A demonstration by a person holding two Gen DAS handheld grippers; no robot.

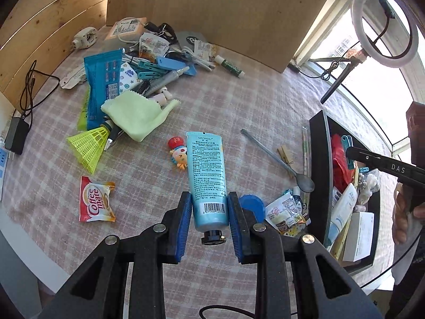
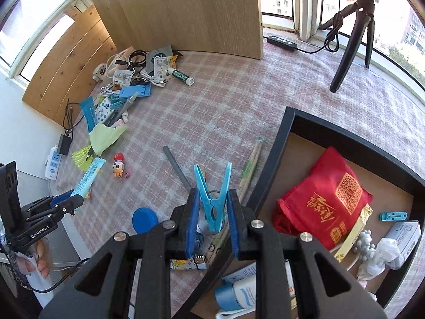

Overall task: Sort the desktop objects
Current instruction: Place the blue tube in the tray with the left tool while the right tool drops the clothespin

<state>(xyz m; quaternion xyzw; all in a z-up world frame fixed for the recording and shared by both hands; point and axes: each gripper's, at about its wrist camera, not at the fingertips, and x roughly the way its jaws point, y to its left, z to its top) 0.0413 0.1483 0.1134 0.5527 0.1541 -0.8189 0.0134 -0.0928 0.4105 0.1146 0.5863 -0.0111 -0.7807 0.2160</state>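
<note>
A checked cloth (image 1: 239, 111) is covering the table, and wooden boards (image 2: 186, 8) are standing along its far edge. A black box (image 2: 288, 122) is sitting at the right of the cloth, its near corner running out of frame in both views. Inside it, a red bag (image 2: 324, 199) is lying beside a cluster of white beads (image 2: 365, 242), a small blue clip (image 2: 393, 215) and a white carton (image 2: 406, 236); the things at the box's near end are lying half hidden behind the right gripper's frame.

A pile (image 1: 138, 61) is crowding the far left of the cloth: cables, packets, blue pegs and a pen are overlapping there, so an exact count is not possible. A pale green cloth (image 1: 135, 114) is covering part of it, and a yellow shuttlecock (image 1: 89, 143) is poking out below.

The left gripper (image 1: 209, 210) is clamping a blue tube (image 1: 207, 175) near its black cap, with the tube's crimped end pointing away, over the cloth. The right gripper (image 2: 212, 212) is pinching one blue peg (image 2: 213, 194) at its spring end, the two legs spreading upward, just beside the box's left wall.

Lying loose on the cloth are one spoon (image 1: 276, 156), one wooden peg (image 1: 285, 154), one pair of wrapped chopsticks (image 2: 251, 164), one blue lid (image 2: 144, 219), one creamer sachet (image 1: 97, 199), one glue stick (image 2: 180, 75) and one small doll (image 1: 178, 152). Several packets (image 1: 287, 214) are bunching against the box, partly blocked by the left gripper.
</note>
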